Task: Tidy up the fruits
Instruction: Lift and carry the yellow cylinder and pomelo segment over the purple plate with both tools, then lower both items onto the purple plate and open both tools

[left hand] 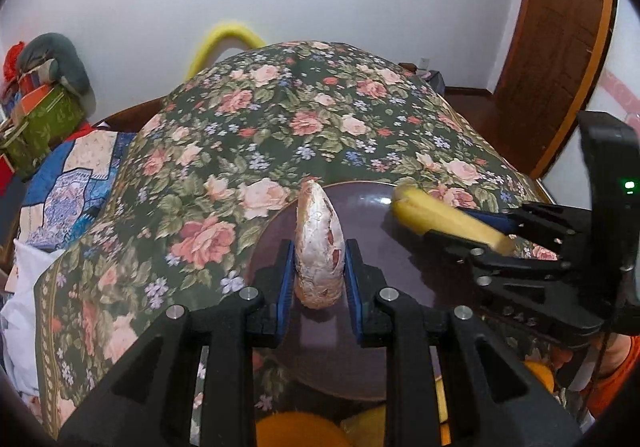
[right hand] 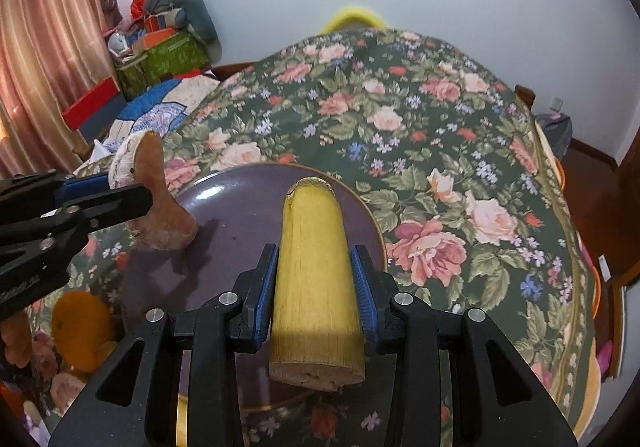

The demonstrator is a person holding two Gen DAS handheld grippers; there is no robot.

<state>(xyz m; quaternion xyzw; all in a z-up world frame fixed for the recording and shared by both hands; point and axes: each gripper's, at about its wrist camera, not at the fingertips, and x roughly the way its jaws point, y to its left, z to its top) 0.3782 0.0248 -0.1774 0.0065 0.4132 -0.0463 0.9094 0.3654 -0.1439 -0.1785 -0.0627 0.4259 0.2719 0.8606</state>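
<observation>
In the left wrist view my left gripper (left hand: 319, 253) is shut on a pale, brown-flecked tapered fruit (left hand: 318, 223), held upright over the near left part of a dark purple plate (left hand: 372, 207). To the right, my right gripper (left hand: 468, 229) holds a yellow cut fruit piece (left hand: 424, 207) over the plate's far right rim. The right wrist view shows the right gripper (right hand: 315, 255) shut on that yellow piece (right hand: 312, 223), pointing across the plate (right hand: 240, 199). The left gripper (right hand: 128, 189) comes in from the left with the brown fruit (right hand: 160, 215) at the plate's left edge.
A floral cloth (left hand: 304, 119) covers the surface around the plate. Oranges (right hand: 80, 327) lie on it just in front of the plate, near a hand (right hand: 16, 339). Boxes and cushions (left hand: 44, 103) are stacked at the far left, and a wooden door (left hand: 560, 47) stands at the right.
</observation>
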